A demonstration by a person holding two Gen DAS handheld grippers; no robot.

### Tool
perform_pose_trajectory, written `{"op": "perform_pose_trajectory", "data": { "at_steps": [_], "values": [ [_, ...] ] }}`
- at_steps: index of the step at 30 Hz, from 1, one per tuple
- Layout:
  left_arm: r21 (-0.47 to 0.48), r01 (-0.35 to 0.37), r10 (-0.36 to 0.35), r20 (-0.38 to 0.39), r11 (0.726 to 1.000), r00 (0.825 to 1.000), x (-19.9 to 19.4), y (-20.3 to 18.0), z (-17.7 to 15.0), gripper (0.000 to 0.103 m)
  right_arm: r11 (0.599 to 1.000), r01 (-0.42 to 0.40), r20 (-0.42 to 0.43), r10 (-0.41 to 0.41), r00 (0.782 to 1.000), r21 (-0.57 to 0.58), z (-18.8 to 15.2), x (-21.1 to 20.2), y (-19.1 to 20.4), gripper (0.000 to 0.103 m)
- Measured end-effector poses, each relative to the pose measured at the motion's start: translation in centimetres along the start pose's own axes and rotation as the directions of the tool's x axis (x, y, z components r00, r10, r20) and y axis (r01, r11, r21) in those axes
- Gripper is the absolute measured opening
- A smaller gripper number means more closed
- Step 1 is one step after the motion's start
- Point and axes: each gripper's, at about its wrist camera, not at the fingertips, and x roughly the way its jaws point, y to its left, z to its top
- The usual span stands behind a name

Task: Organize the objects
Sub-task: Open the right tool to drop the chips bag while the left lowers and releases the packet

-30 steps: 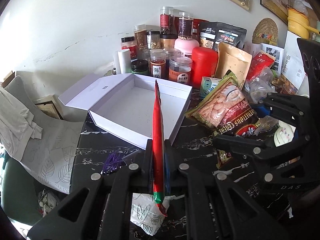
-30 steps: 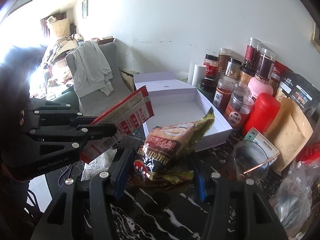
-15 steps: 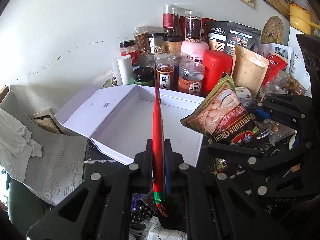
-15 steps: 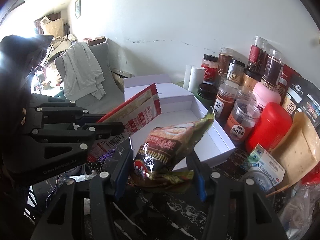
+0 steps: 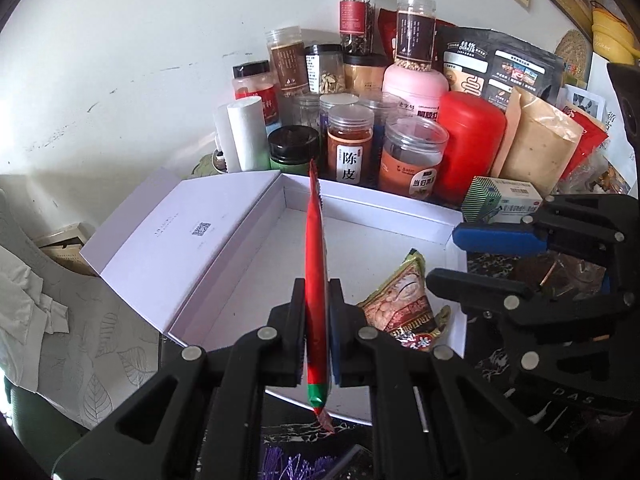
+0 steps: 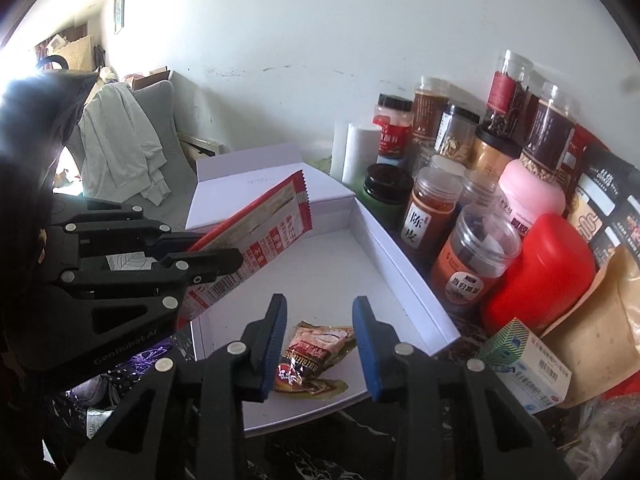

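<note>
Cereal packet (image 6: 314, 360) lies flat on the floor of the open white box (image 6: 404, 276), near the front edge, seen between the spread blue-padded fingers of the right hand-held gripper (image 6: 320, 344). That gripper is open and holds nothing; it sits just above the packet, apart from it. In the left wrist view the same packet (image 5: 404, 312) rests inside the box (image 5: 372, 204), with the right hand-held gripper (image 5: 476, 260) over the box's right wall.

Left hand-held gripper (image 5: 316, 320) is clamped on a long red sachet (image 5: 316, 264), seen edge-on here, standing upright between the fingers, its lower green-tipped end hanging below them. From the right wrist view the sachet (image 6: 256, 248) shows its printed face with a barcode, tilted up over the box's left side, pinched by the left hand-held gripper (image 6: 212, 252).

Box lid (image 5: 180, 236) is folded open to the left. Behind the box, against the wall: crowd of spice jars, one with an orange label (image 5: 350, 148), a red canister (image 5: 468, 152), a pink bottle (image 5: 416, 88), a tan pouch (image 5: 536, 148). Small green-and-white carton (image 6: 524, 364) lies on the dark marbled tabletop (image 6: 320, 448) right of the box.
</note>
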Motion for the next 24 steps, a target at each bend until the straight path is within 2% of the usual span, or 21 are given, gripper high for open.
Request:
{"op": "perform_pose_trajectory", "data": {
  "at_steps": [8,24],
  "values": [
    [0.015,0.008,-0.007,-0.041,1.000,0.999,3.6,0.8,-0.2,0.009,1.000,0.019,-0.049,-0.019,0.999,0.005,-0.5,2.4,-0.4,0.031],
    [0.002,0.008,-0.008,-0.127,1.000,0.992,6.6,0.8,-1.4,0.009,0.999,0.038,-0.124,-0.036,0.992,0.011,-1.0,4.9,-0.6,0.031]
  ]
}}
